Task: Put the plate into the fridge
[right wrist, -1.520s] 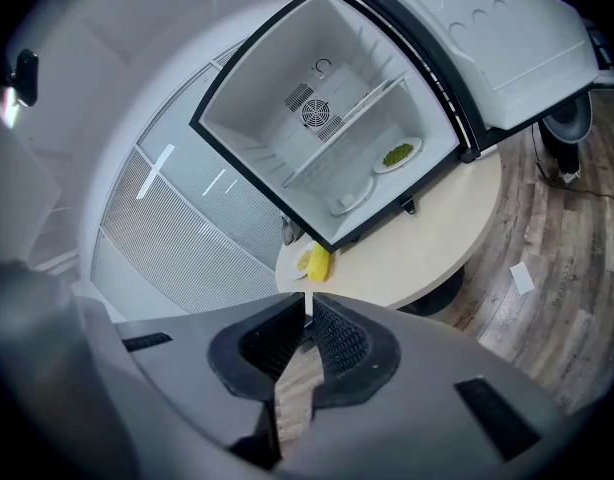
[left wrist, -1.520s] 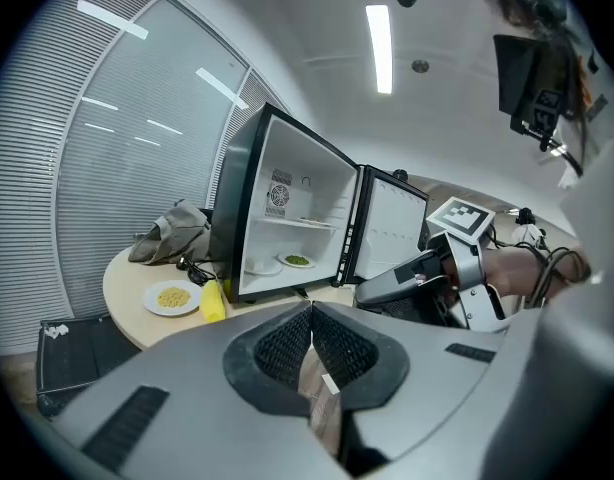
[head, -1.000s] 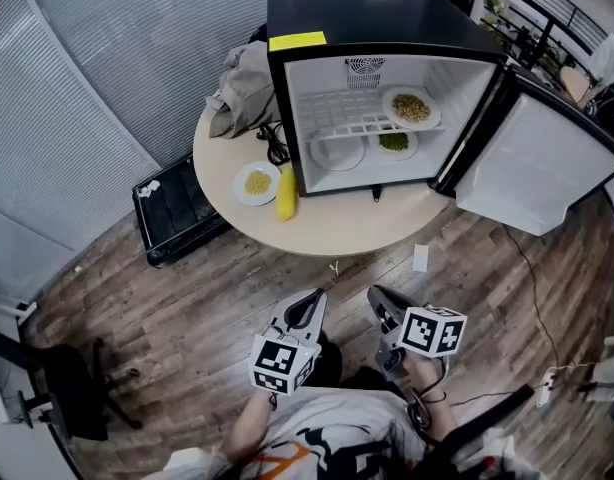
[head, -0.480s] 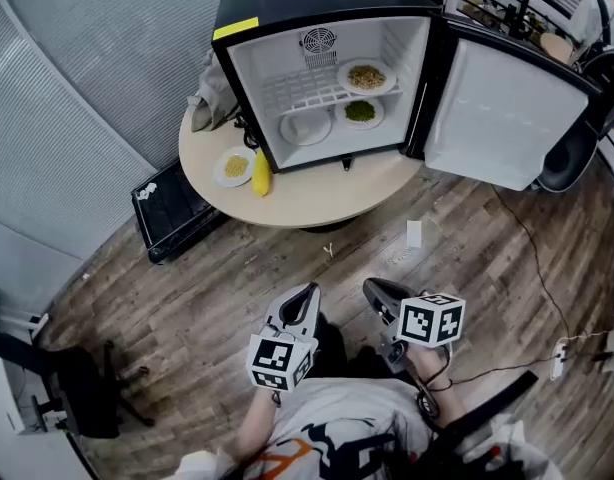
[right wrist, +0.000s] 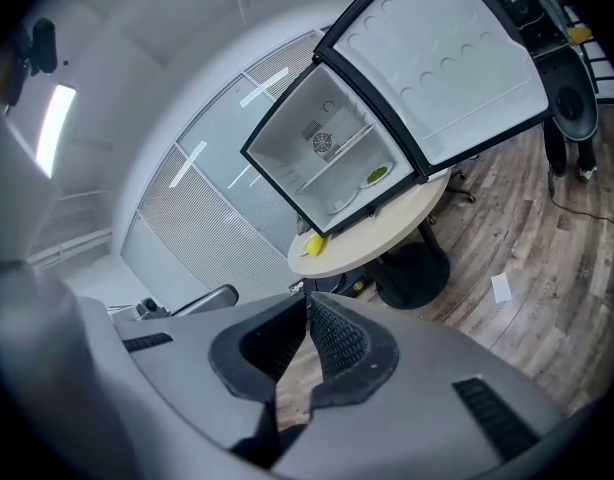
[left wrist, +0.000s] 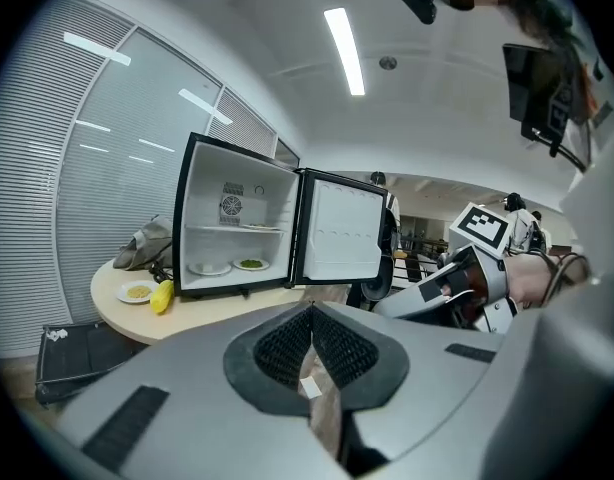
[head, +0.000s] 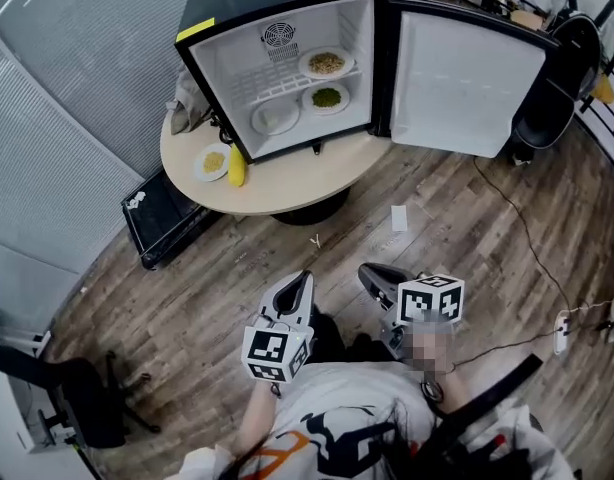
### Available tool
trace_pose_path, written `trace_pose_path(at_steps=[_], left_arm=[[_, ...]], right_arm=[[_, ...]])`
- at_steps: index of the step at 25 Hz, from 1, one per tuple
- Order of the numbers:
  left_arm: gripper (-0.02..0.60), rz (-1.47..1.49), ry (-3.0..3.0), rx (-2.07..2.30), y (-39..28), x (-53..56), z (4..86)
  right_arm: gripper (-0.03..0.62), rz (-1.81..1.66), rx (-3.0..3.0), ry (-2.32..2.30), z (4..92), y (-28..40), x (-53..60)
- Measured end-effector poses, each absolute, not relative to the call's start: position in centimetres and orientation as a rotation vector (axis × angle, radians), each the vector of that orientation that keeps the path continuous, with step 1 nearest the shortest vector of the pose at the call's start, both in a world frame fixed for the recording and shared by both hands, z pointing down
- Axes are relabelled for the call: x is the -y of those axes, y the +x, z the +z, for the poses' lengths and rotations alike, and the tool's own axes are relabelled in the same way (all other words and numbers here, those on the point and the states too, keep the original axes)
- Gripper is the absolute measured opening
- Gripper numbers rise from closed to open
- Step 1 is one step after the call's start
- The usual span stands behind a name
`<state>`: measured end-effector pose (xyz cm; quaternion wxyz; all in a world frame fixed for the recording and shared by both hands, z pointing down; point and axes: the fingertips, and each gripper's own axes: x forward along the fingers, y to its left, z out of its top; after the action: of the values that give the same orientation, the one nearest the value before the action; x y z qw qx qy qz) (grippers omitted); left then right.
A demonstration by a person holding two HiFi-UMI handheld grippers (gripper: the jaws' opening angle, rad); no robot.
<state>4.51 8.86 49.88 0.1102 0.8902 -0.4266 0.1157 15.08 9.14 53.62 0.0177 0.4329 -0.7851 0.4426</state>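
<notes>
A black mini fridge stands open on a round table, its door swung wide to the right. A white plate of yellow food lies on the table left of the fridge, beside a yellow corn cob. Inside the fridge are a plate with food on the shelf, a plate of greens and an empty plate. My left gripper and right gripper are held close to my body, far from the table, both shut and empty. The plate on the table also shows in the left gripper view.
A grey cloth bag lies on the table behind the fridge. A black case rests on the wood floor left of the table. A paper scrap lies on the floor. A cable runs at right, and a chair at lower left.
The view has drawn back and swung right: the fridge and table now appear smaller and further up-left. Both grippers stay close to my body, shut.
</notes>
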Motion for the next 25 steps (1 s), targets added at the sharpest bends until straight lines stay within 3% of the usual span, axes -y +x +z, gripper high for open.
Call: trace_pose_path(at_steps=[25], left_arm=[[0.011, 0.363, 2.660, 1.234, 6.4, -11.1, 49.5]], right_arm=[[0.028, 1.358, 2.477, 1.334, 53.2, 16.4, -11.0]])
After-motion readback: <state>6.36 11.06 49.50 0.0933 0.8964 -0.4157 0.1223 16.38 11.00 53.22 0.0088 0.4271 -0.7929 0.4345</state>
